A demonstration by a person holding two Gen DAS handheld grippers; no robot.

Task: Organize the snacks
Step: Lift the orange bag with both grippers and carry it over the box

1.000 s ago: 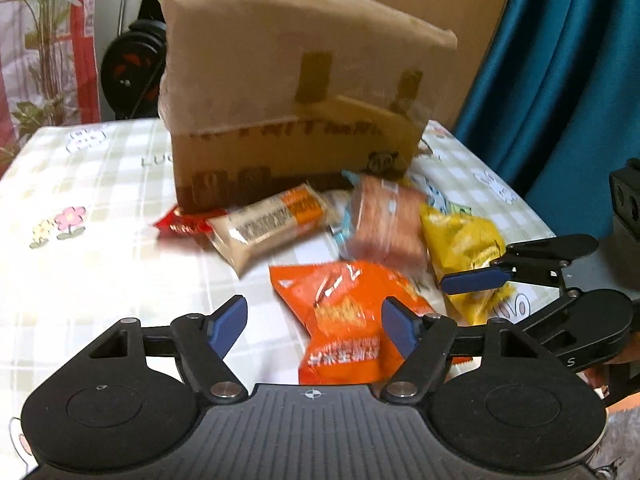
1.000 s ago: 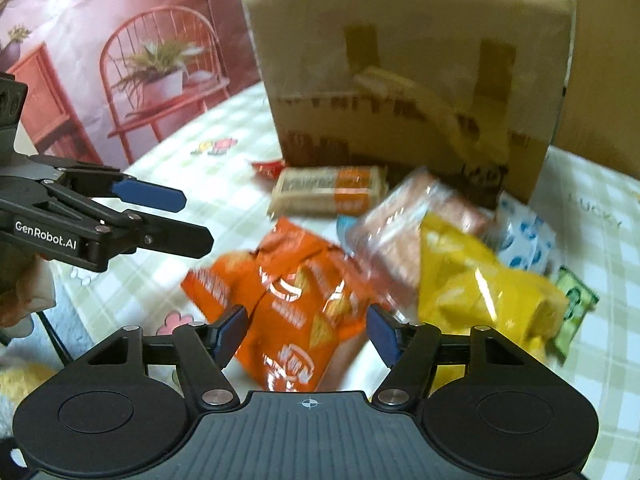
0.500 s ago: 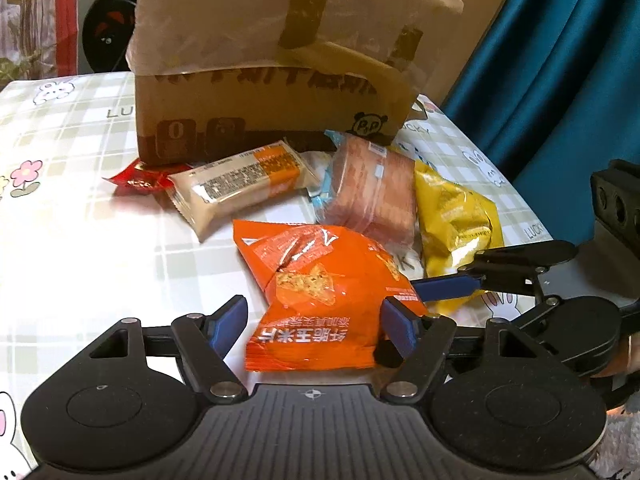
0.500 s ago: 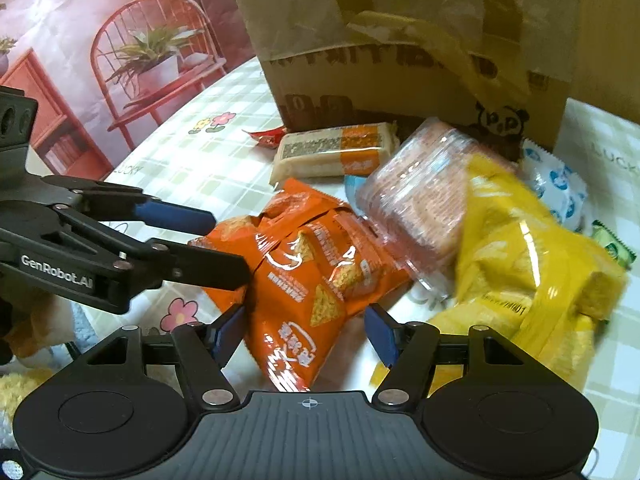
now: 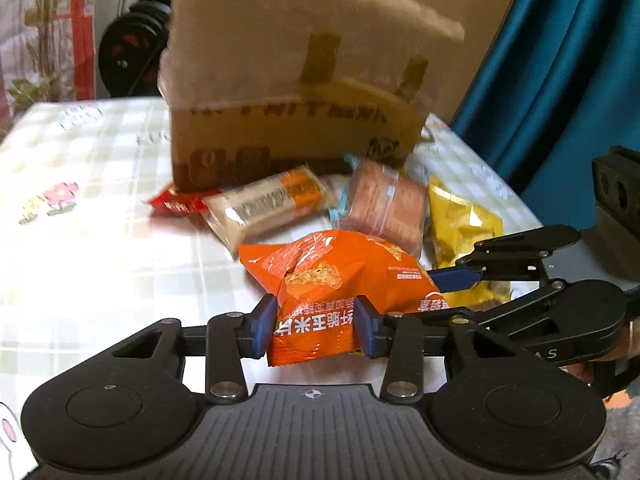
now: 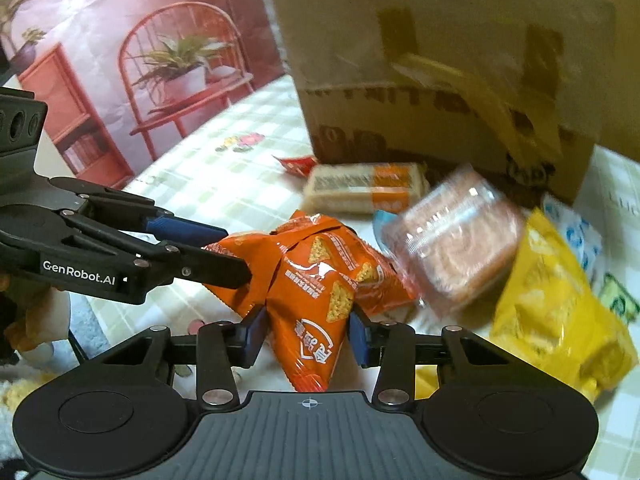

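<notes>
An orange chip bag (image 5: 332,280) lies nearest me on the checked tablecloth. My left gripper (image 5: 315,326) is shut on its near end. My right gripper (image 6: 306,336) is shut on another corner of the same orange bag (image 6: 320,280); it also shows from the side in the left wrist view (image 5: 460,280). The left gripper shows in the right wrist view (image 6: 224,252). Behind lie a cream and orange biscuit pack (image 5: 268,208), a pink wafer pack (image 5: 384,208) and a yellow bag (image 5: 460,224).
A taped cardboard box (image 5: 296,92) stands behind the snacks. A red wrapper (image 5: 176,204) lies at its left corner. A blue and white pack (image 6: 576,232) and a green packet (image 6: 618,300) lie right of the yellow bag. A teal curtain (image 5: 560,60) hangs at the right.
Both grippers have closed from open onto the orange bag, one at each end. The bag is now pinched and bunched up between them.
</notes>
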